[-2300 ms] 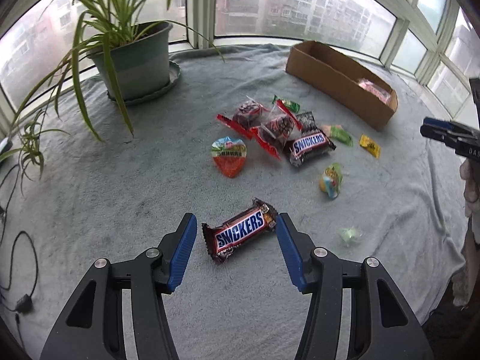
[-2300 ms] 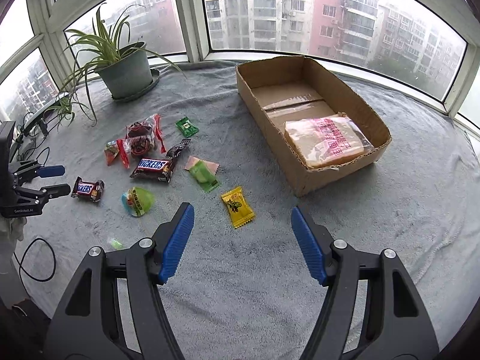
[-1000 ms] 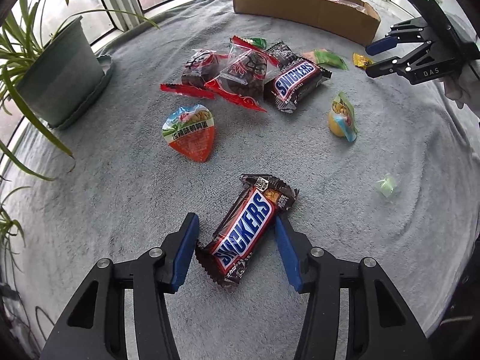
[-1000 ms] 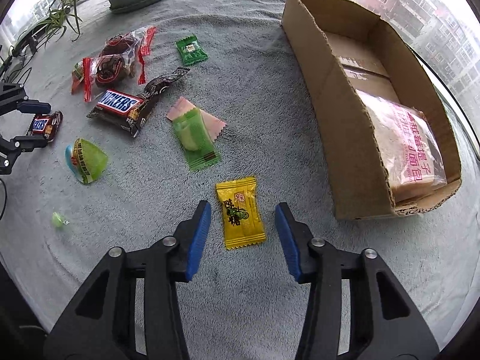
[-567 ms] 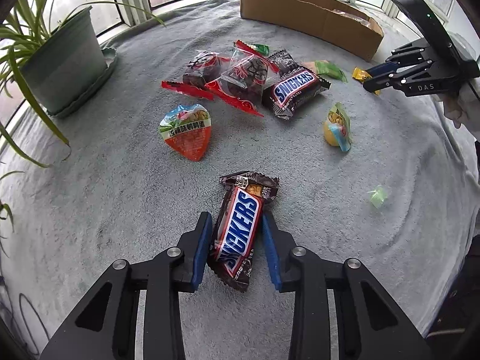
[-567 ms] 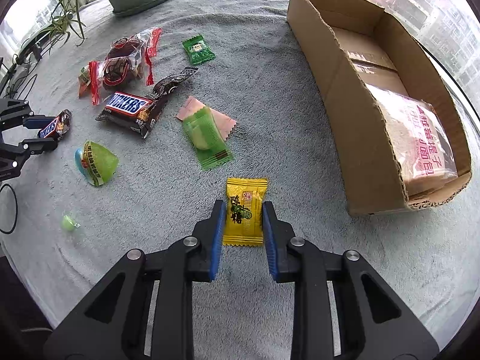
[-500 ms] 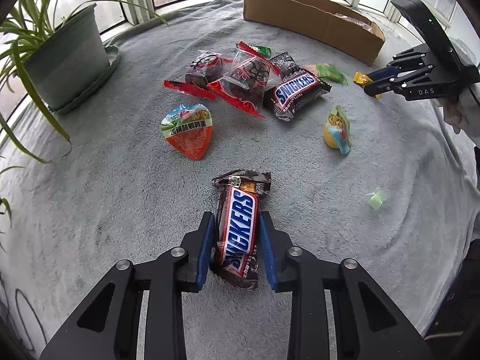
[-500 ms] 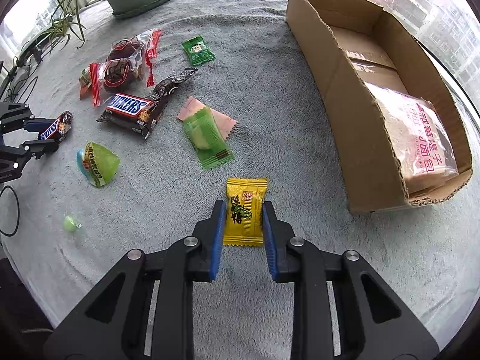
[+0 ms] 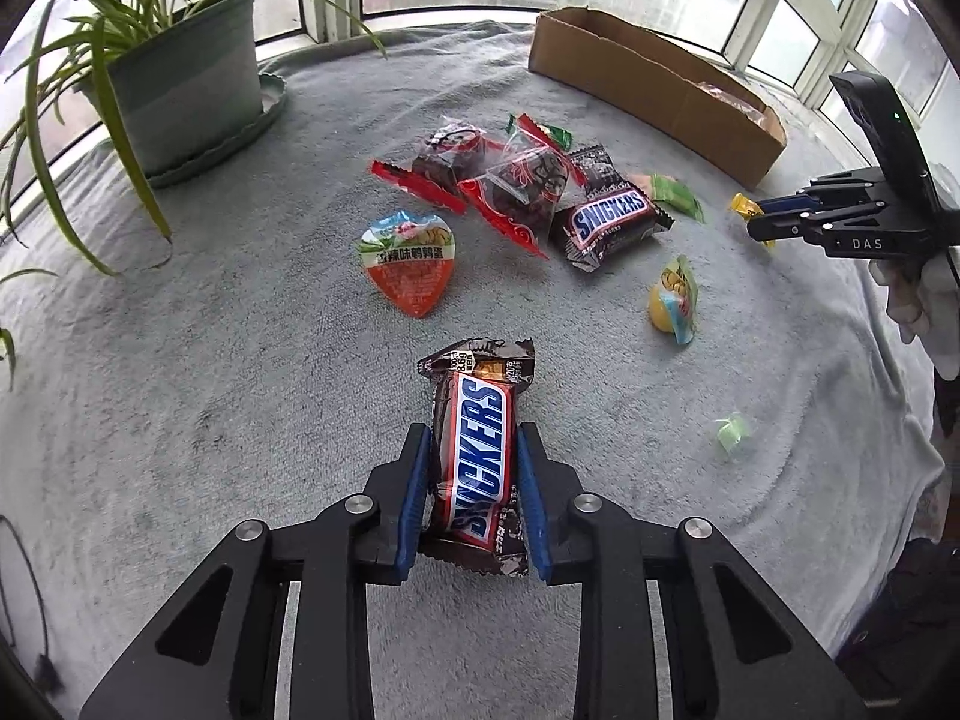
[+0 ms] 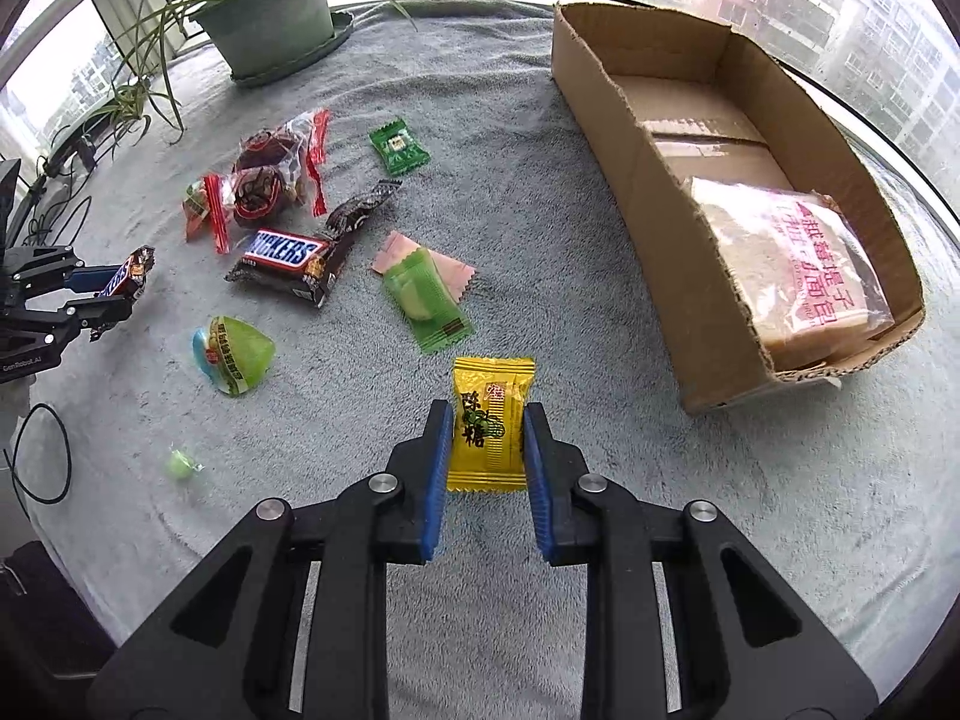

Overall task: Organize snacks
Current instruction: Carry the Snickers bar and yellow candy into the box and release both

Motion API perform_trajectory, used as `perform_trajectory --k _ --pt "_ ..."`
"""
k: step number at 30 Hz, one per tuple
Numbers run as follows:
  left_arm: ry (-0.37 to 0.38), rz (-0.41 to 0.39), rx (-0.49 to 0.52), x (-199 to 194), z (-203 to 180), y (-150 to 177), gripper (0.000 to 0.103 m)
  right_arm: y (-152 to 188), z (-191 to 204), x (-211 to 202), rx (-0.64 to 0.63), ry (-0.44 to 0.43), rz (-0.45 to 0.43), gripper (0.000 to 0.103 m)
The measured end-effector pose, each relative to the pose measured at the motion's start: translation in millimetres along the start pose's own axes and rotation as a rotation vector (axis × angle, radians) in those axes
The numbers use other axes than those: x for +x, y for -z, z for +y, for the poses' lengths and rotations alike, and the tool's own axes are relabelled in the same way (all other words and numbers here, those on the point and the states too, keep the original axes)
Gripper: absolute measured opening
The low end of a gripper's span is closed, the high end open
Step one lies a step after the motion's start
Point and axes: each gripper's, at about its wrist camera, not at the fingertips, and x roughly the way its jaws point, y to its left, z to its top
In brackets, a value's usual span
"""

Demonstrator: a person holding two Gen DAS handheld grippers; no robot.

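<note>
My left gripper (image 9: pixel 473 450) is shut on a small Snickers bar (image 9: pixel 478 447) and holds it just above the grey blanket. My right gripper (image 10: pixel 487 423) is shut on a yellow candy packet (image 10: pixel 489 423). The left gripper also shows in the right wrist view (image 10: pixel 114 300), at the far left. The right gripper shows in the left wrist view (image 9: pixel 757 219), at the right. The cardboard box (image 10: pixel 624 138) stands at the right and holds a pink-printed cake pack (image 10: pixel 792 264). A larger Snickers bar (image 10: pixel 288 261), two red-ended packets (image 10: pixel 270 180) and green packets (image 10: pixel 426 294) lie loose.
A potted spider plant (image 10: pixel 270 18) stands at the back left on the blanket (image 10: pixel 600 330). A heart-shaped orange cup (image 9: pixel 411 267), a green jelly cup (image 10: pixel 237 354) and a tiny green candy (image 10: pixel 180 465) lie on the blanket. Cables (image 10: pixel 36 462) hang off the left edge.
Both grippers have shut on their snacks and lifted them slightly: the left on the small Snickers bar, the right on the yellow packet. The views have pulled back from the blanket.
</note>
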Motion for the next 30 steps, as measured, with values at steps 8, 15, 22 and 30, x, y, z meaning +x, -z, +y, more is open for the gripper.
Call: perform_trajectory --k 8,15,22,30 --pt "-0.001 -0.089 -0.004 -26.4 0.5 -35.8 0.027 -26.1 -17.1 -41.7 0.023 0.019 -0.107 0.024" --pt "0.005 -0.165 0.025 -37.0 -11.1 -82.1 0.027 -48.6 -45.7 -62.3 0.059 0.058 -0.169 0.024" --pt "0.026 -0.224 0.044 -28.4 -38.1 -131.5 0.027 -67.1 -74.5 -70.7 0.117 0.078 -0.22 0.024" --pt "0.074 -0.266 0.054 -7.3 -75.0 -191.5 0.027 -85.2 -100.5 -56.1 0.156 0.085 -0.22 0.024"
